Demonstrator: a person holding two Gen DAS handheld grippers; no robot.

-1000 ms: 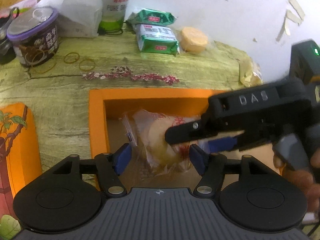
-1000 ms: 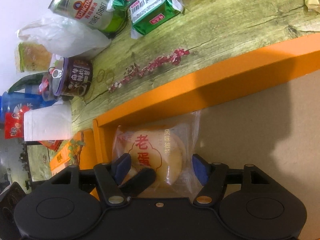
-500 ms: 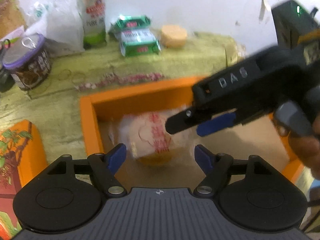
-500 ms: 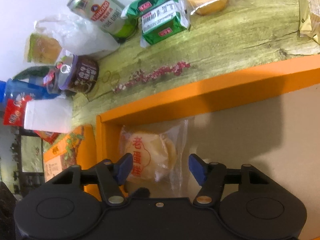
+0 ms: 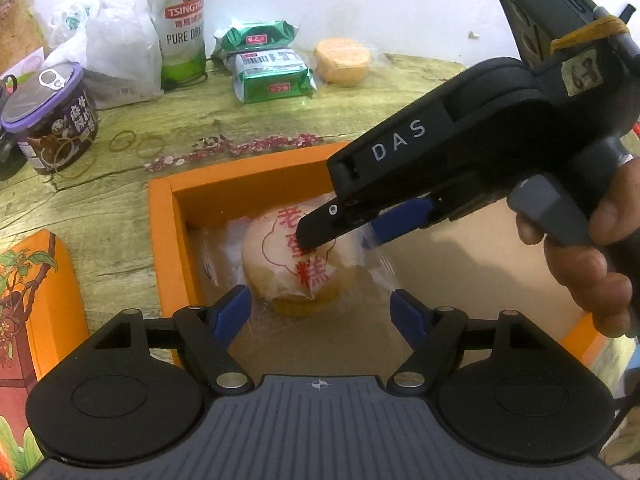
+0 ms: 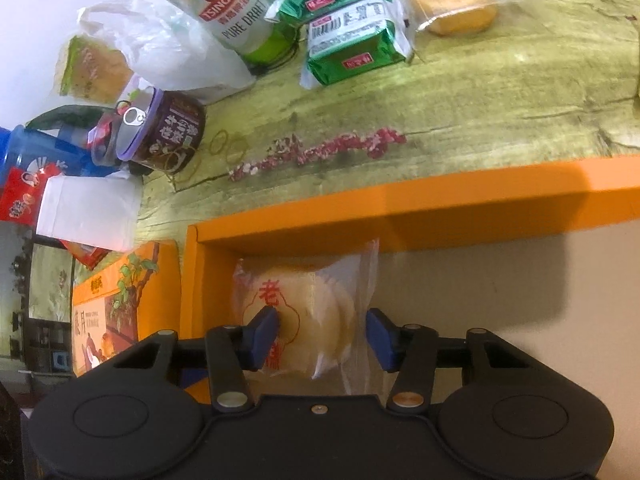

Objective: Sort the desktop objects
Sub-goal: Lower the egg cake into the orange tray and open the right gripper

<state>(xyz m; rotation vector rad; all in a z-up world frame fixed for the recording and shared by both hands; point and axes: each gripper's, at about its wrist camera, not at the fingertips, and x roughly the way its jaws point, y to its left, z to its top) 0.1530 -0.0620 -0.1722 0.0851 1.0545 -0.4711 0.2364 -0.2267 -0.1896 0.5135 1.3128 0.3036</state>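
The wrapped cake [image 5: 298, 264] lay inside the orange box [image 5: 168, 240], in the corner of the box nearest to the beer can [image 5: 178, 24], on the plain cardboard floor. Its clear wrapper carried red characters.

The right gripper [image 6: 320, 334] pointed down at the cake. Its jaws had just been closing, and the cake was between them. One blue pad [image 6: 262, 336] seemed to touch the wrapper on one side, and the other pad stood just beside the loose plastic edge. I could not tell if the pads already pressed the cake firmly. In the left wrist view a hand [image 5: 588, 264] held this tool by its handle, with a finger on the grey trigger.

The left gripper [image 5: 320, 312] hung over the near edge of the cake. Its jaws had just been opening, and they stood apart, released, each pad clear of the wrapper with the cake between them.

Beyond the far wall of the box, on the wooden table [image 5: 360, 108], stood the beer can, two green packets [image 5: 272, 72] and a round orange cake [image 5: 342, 60] in plastic. A purple-lidded cup [image 5: 48, 116] stood further from the box, near some rubber bands [image 5: 136, 144].
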